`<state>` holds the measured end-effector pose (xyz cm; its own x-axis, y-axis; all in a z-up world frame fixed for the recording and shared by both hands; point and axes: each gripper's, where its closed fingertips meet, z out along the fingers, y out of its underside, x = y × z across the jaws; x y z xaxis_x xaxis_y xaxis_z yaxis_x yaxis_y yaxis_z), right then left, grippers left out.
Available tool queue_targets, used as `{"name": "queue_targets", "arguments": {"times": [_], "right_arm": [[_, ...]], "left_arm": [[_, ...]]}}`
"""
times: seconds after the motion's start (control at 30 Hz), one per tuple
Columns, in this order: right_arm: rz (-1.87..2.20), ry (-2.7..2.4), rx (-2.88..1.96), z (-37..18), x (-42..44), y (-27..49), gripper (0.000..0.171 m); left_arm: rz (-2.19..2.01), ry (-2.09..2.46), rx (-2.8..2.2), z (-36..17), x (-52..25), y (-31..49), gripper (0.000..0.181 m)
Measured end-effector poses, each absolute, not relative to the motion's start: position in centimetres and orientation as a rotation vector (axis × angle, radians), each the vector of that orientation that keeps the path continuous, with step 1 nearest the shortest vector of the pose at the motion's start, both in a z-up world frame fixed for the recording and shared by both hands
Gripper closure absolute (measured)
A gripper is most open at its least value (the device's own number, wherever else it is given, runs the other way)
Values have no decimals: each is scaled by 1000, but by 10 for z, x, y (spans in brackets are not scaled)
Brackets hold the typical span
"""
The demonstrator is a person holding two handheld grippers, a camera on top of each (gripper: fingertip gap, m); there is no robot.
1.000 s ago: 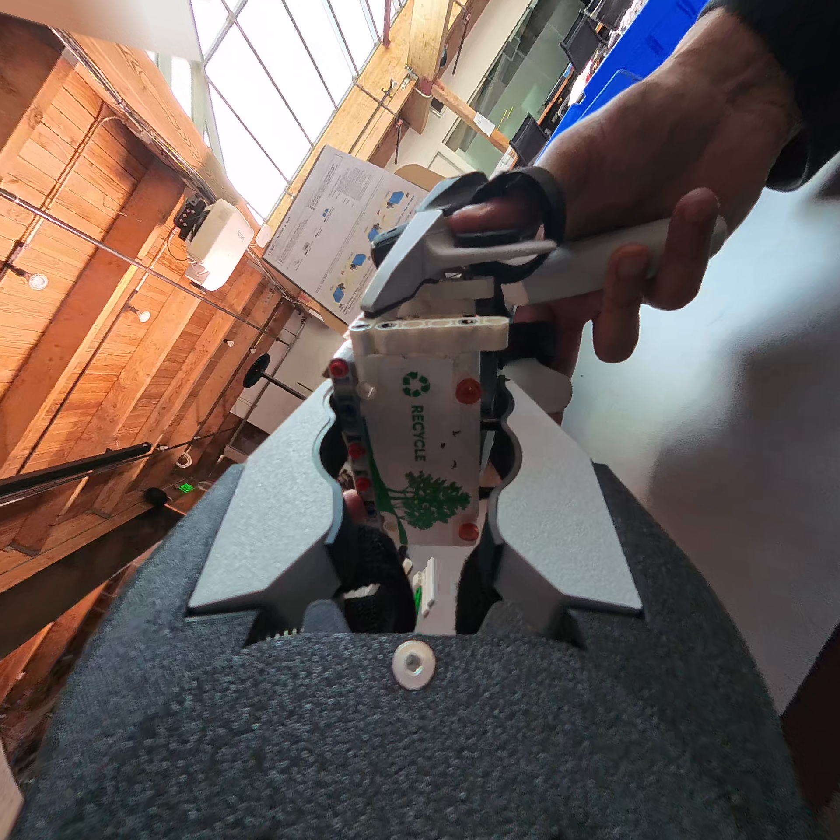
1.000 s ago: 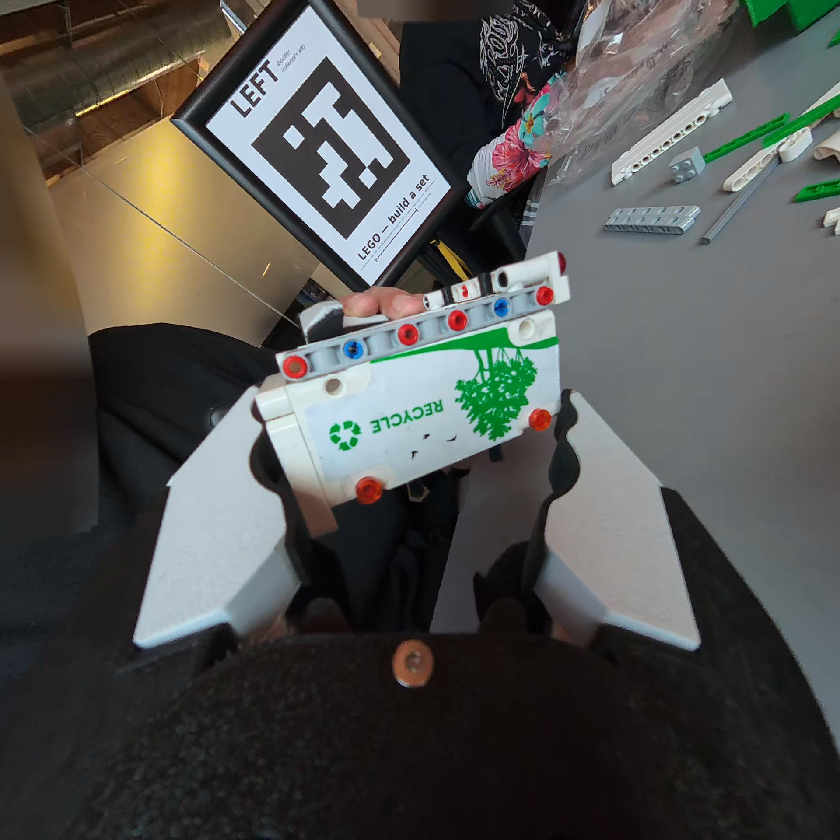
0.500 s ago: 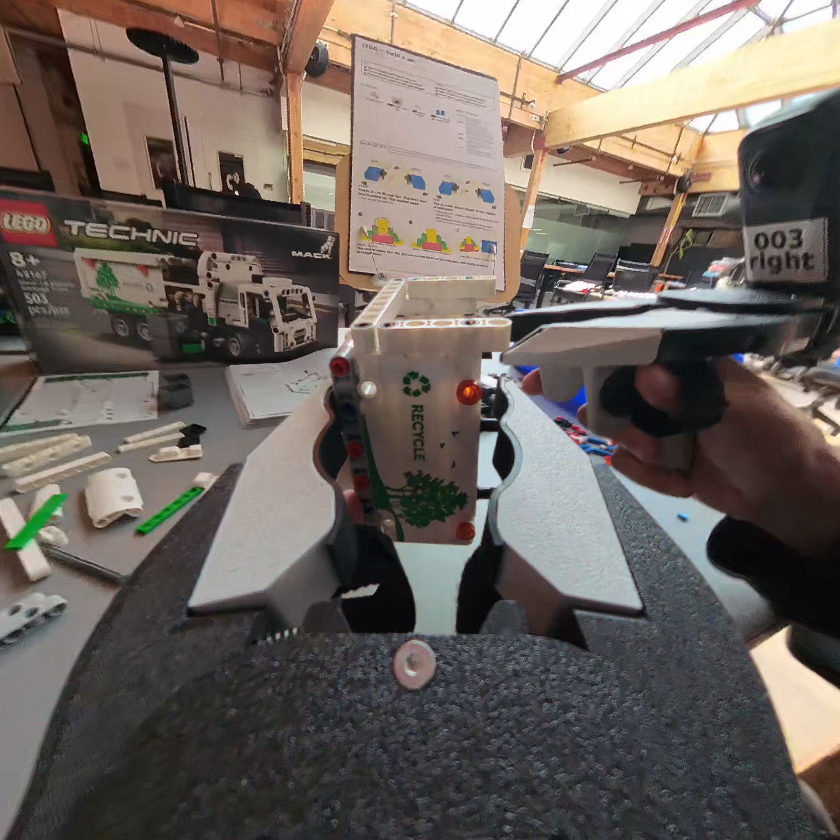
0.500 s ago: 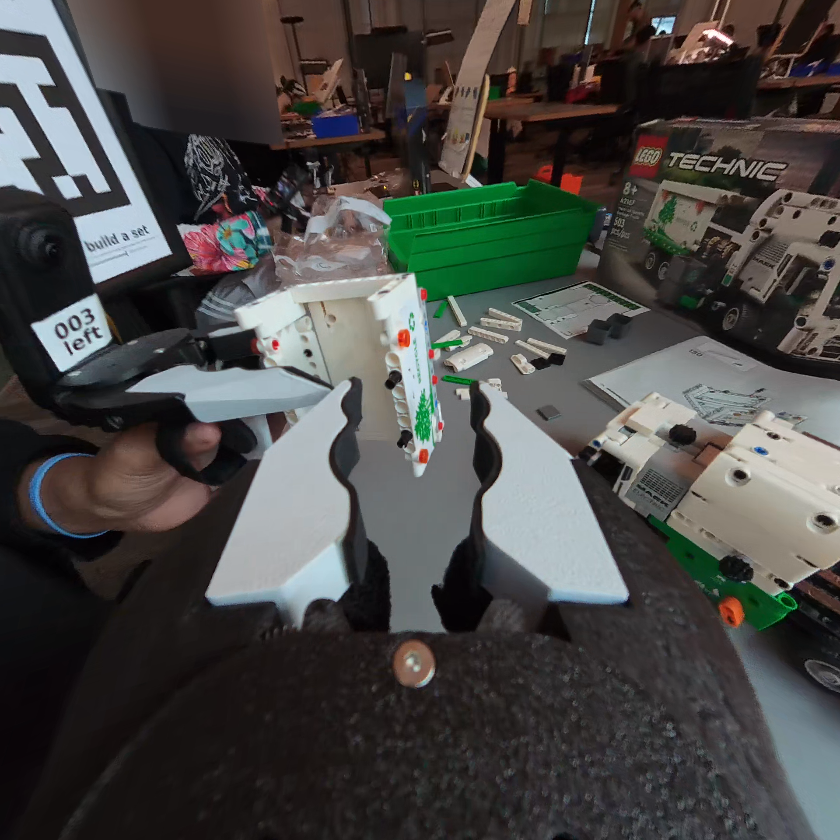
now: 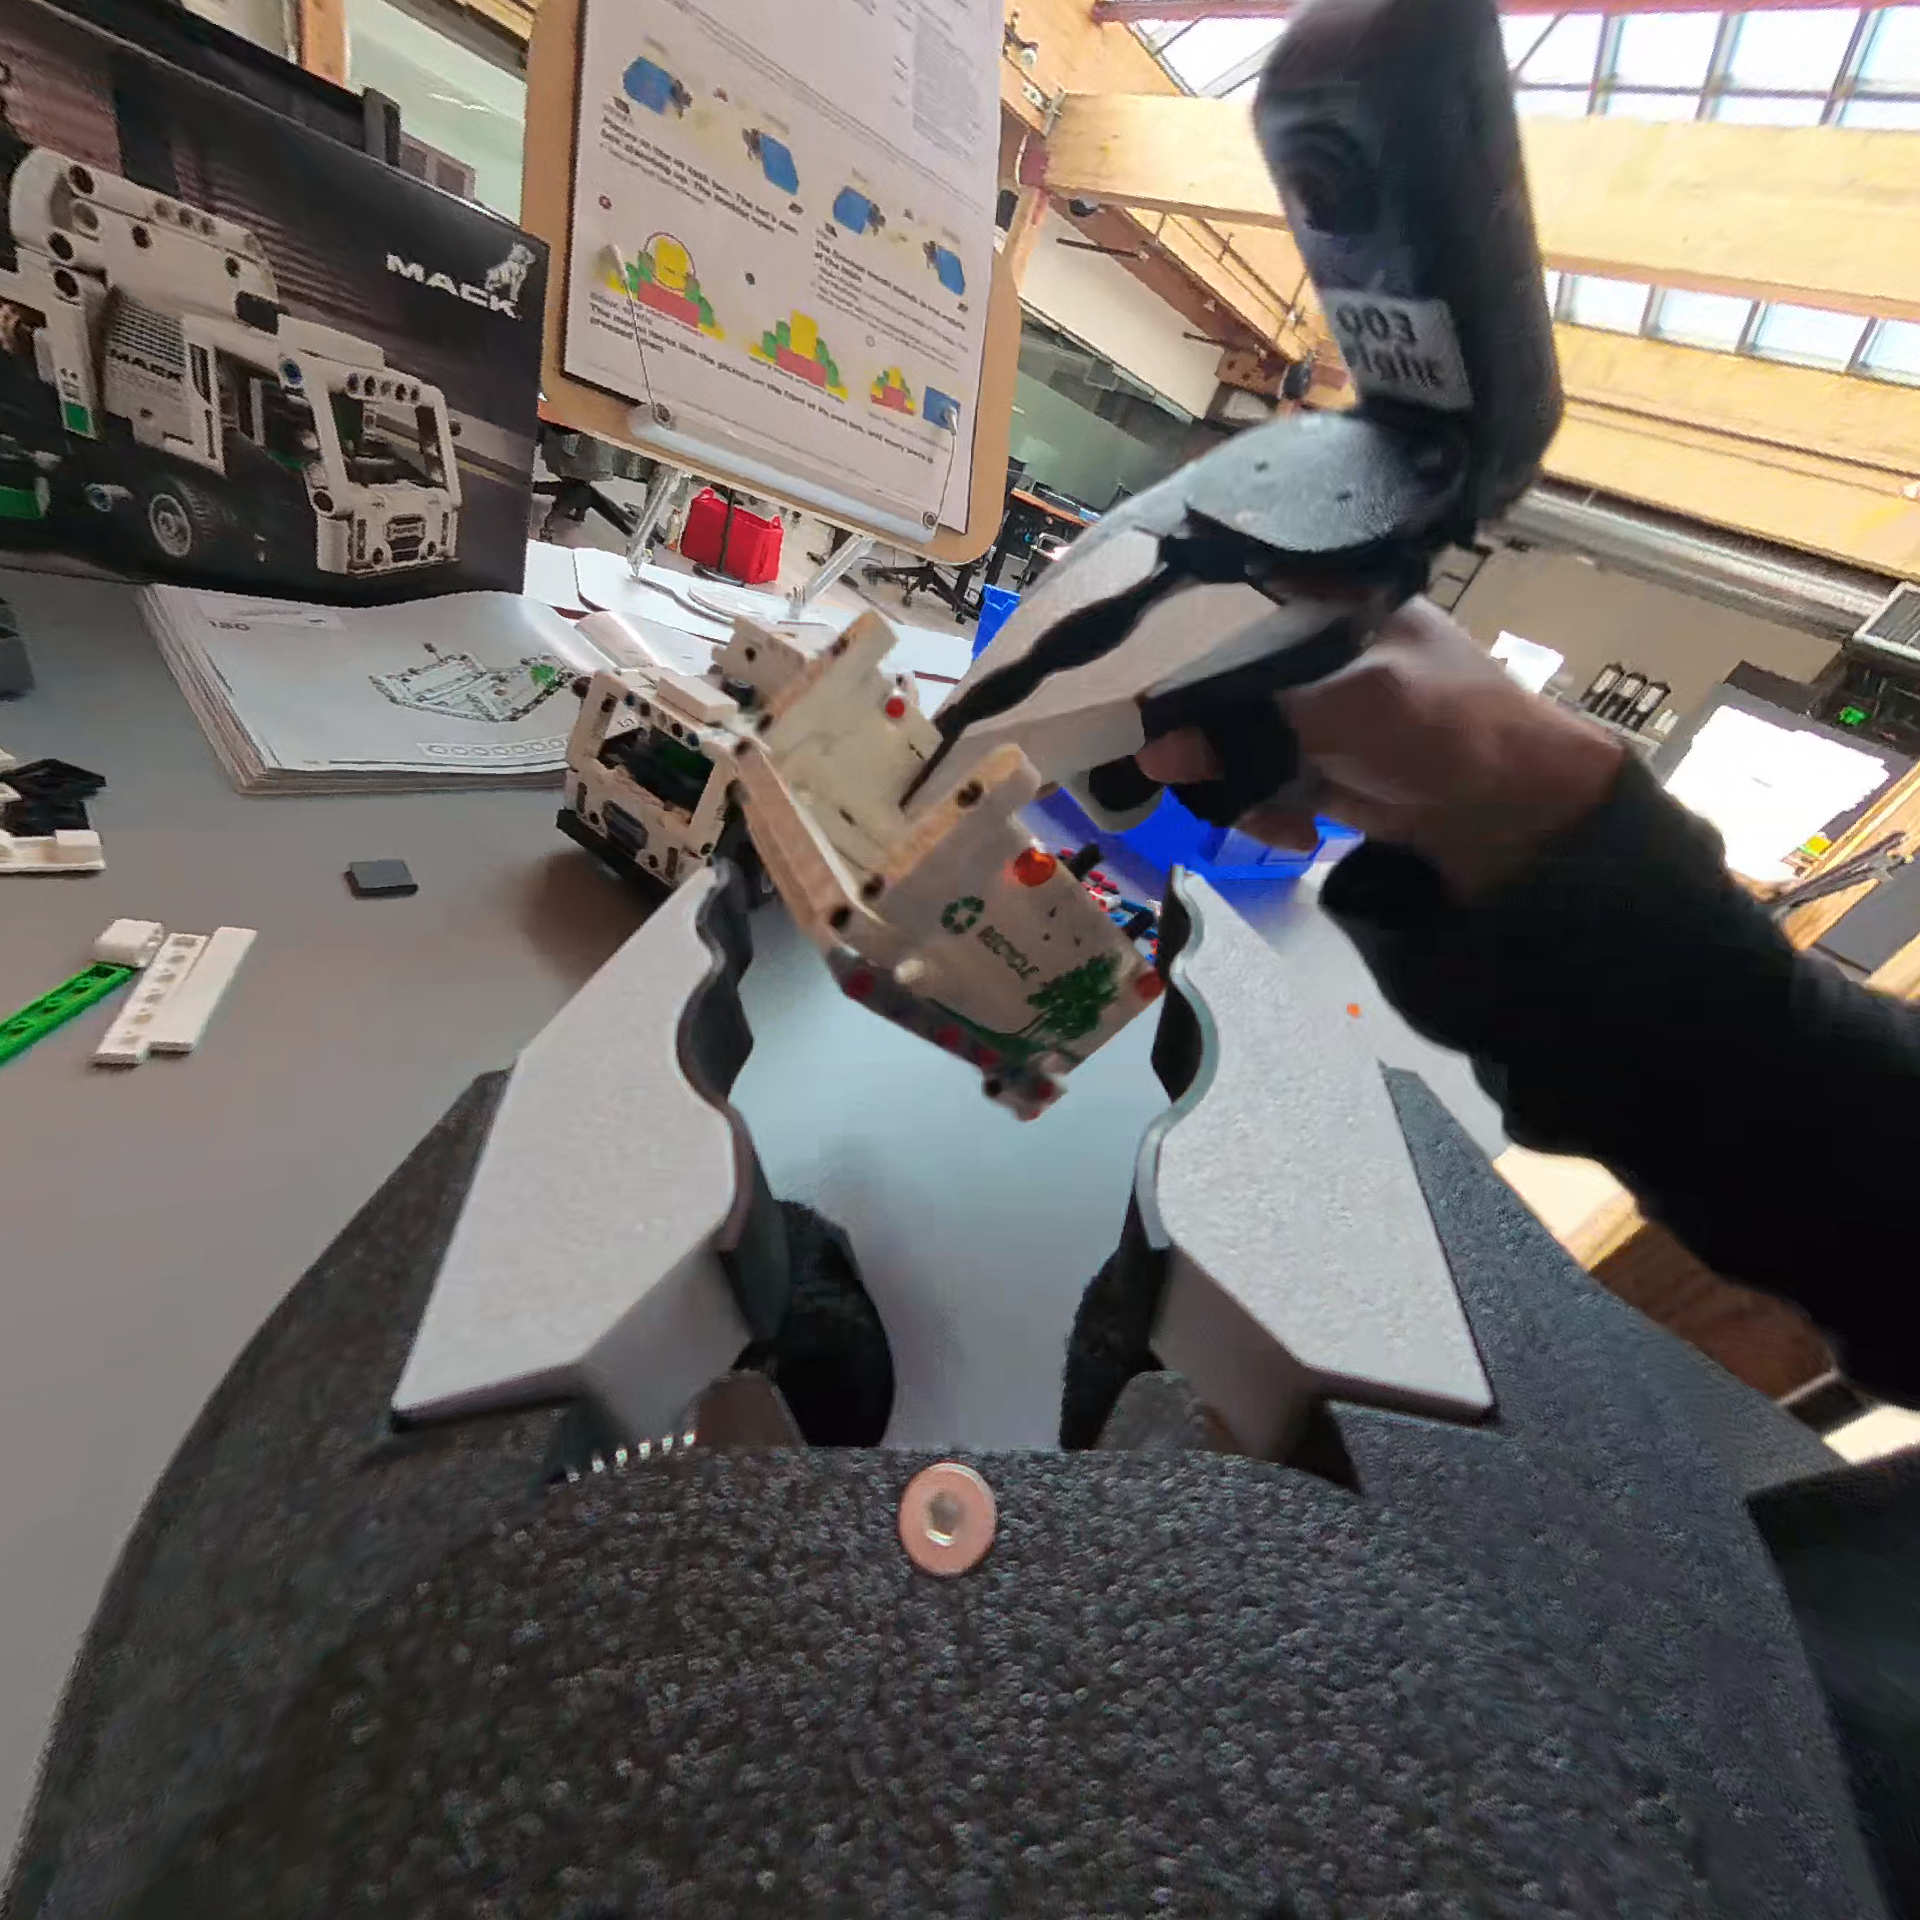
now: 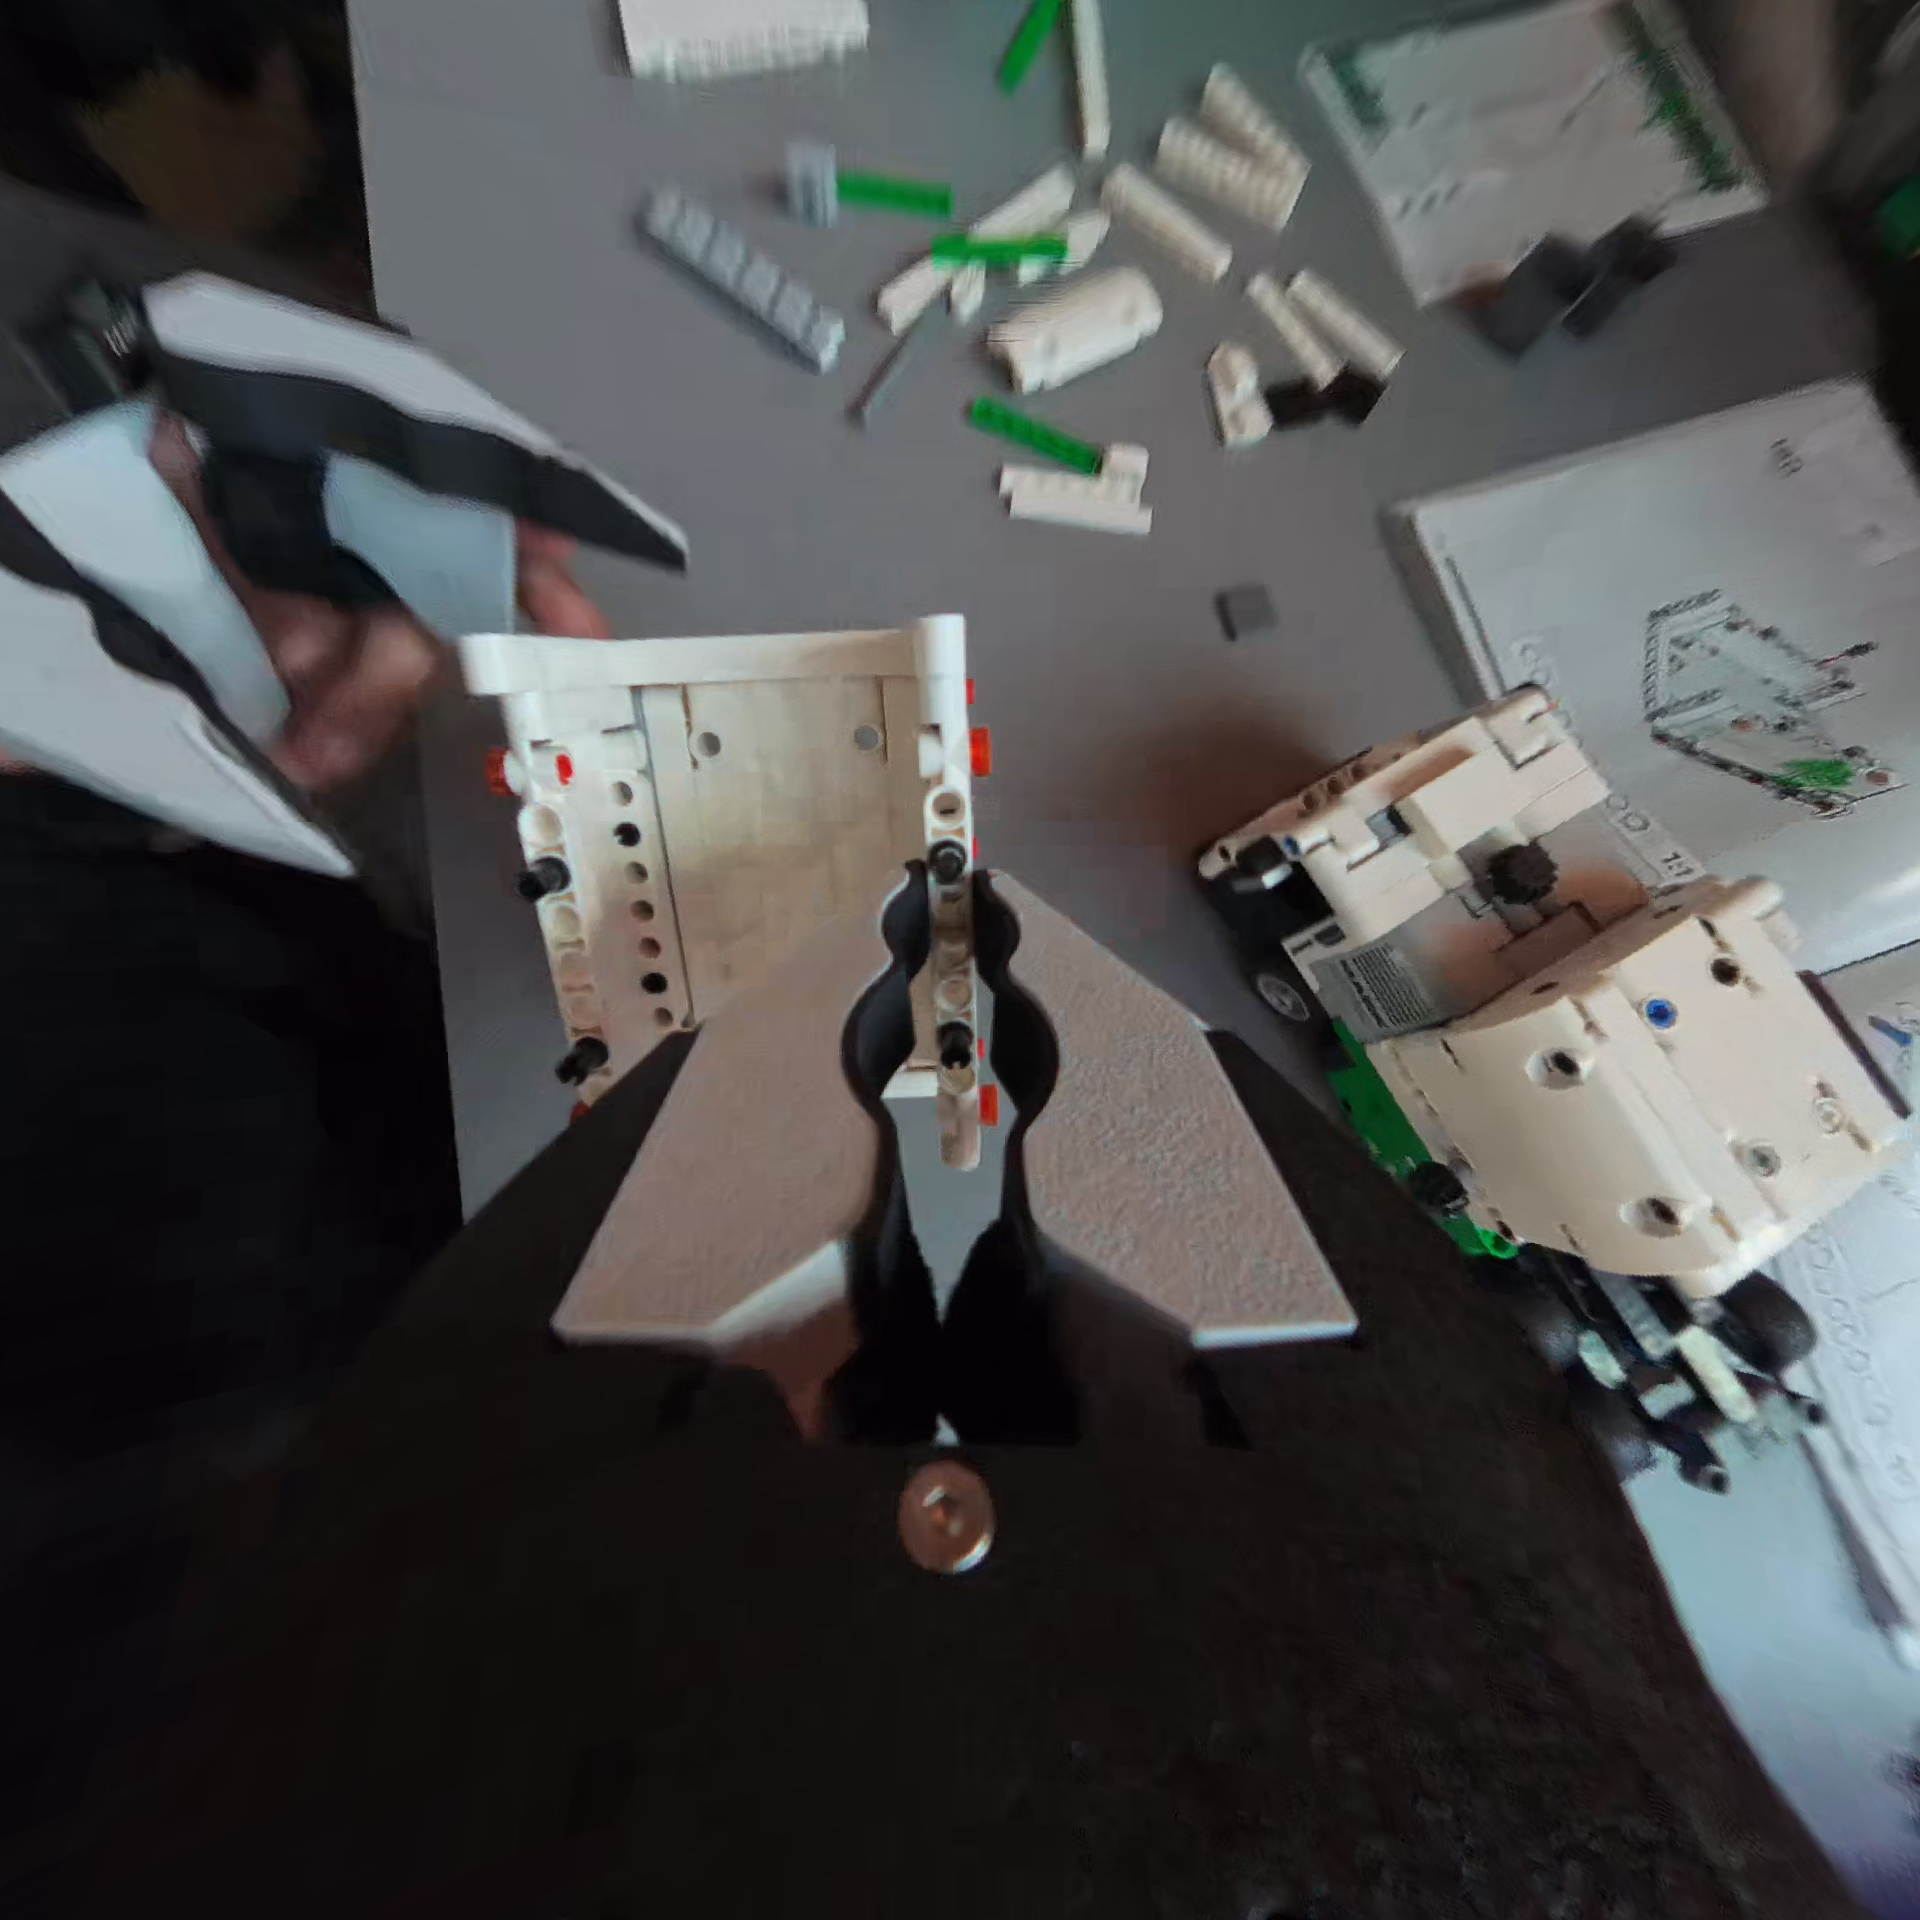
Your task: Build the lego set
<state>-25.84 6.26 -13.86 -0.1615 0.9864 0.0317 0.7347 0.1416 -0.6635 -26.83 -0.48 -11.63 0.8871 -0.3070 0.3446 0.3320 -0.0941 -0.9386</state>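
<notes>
A white box-shaped truck body module (image 5: 997,945) with a green tree sticker hangs tilted in the air. My right gripper (image 6: 951,883) is shut on one side wall of the module (image 6: 769,821), looking into its open inside. It also shows in the left wrist view (image 5: 925,769), coming in from the upper right. My left gripper (image 5: 948,904) is open, its jaws wide apart on either side of the module without touching it. Its fingers (image 6: 416,436) show at the left of the right wrist view. The partly built white and green truck (image 6: 1507,987) stands on the grey table (image 6: 623,468).
An open instruction booklet (image 5: 384,686) and the set's box (image 5: 239,343) lie behind the truck (image 5: 644,769). A clipboard with a printed sheet (image 5: 779,239) stands at the back. Loose white, grey and green pieces (image 6: 1070,322) are scattered on the table. A blue bin (image 5: 1195,842) sits far right. Left tips to right tips: about 8 cm.
My left gripper has opened and let go of the module. My right gripper has closed on its side wall and now carries it, tilted, above the table.
</notes>
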Motion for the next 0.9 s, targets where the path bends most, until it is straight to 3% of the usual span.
{"name": "queue_targets", "arguments": {"times": [0.17,0.3,0.7,0.9], "right_arm": [[385,-2622,-1442,-172,-231,71,166],[57,-2808,-1378,-196,-223,87,166],[124,-2802,-1462,-209,-229,90,164],[529,-2400,-1614,-183,-248,91,128]], "left_arm": [[-374,175,-1638,-139,-287,-18,112],[-325,213,-1635,-140,-293,-20,117],[-389,190,-1640,-133,-294,-11,131],[-221,226,-1656,-137,-317,21,140]]}}
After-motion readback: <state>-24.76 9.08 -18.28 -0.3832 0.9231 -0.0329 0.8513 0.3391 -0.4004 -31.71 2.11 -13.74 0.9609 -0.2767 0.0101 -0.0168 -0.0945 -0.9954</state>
